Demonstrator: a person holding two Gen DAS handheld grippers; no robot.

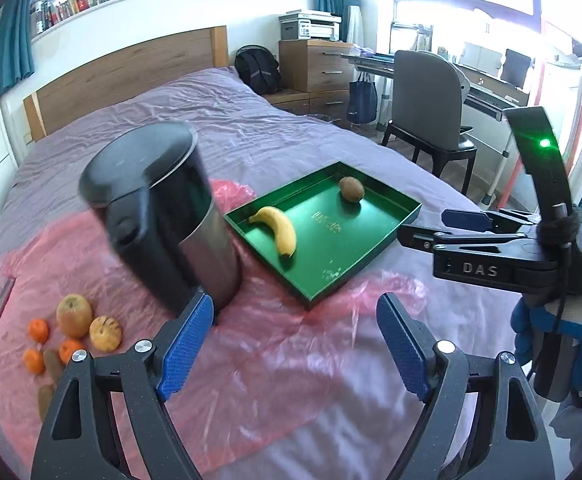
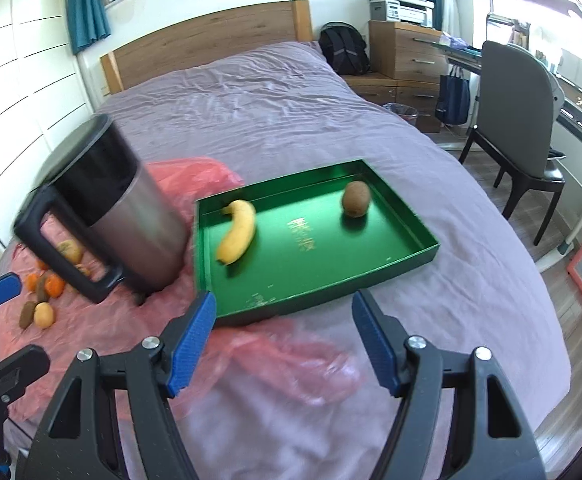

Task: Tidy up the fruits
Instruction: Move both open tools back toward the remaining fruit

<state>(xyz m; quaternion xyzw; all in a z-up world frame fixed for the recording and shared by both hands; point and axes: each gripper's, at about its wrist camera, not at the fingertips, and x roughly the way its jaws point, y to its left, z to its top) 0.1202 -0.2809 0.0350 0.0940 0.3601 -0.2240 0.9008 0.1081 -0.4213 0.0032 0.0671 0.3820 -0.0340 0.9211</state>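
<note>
A green tray (image 1: 387,240) (image 2: 411,256) lies on the bed with a banana (image 1: 281,229) (image 2: 238,231) at its left and a kiwi (image 1: 351,189) (image 2: 356,198) near its far right corner. Several loose fruits rest on the pink plastic sheet at the left: an apple (image 1: 74,315), a striped yellow fruit (image 1: 105,333), oranges (image 1: 39,330) and kiwis (image 2: 27,314). My left gripper (image 1: 295,350) hovers open over the sheet in front of the tray, nothing between its fingers. My right gripper (image 2: 285,346) is open too, just before the tray's near edge, empty.
A steel kettle with a black lid and handle (image 1: 163,208) (image 2: 119,208) stands on the pink sheet (image 1: 251,360) left of the tray. The purple bed (image 2: 259,112) stretches behind. A chair (image 1: 427,104), desk and drawers stand to the right. The other gripper (image 1: 491,252) shows at right.
</note>
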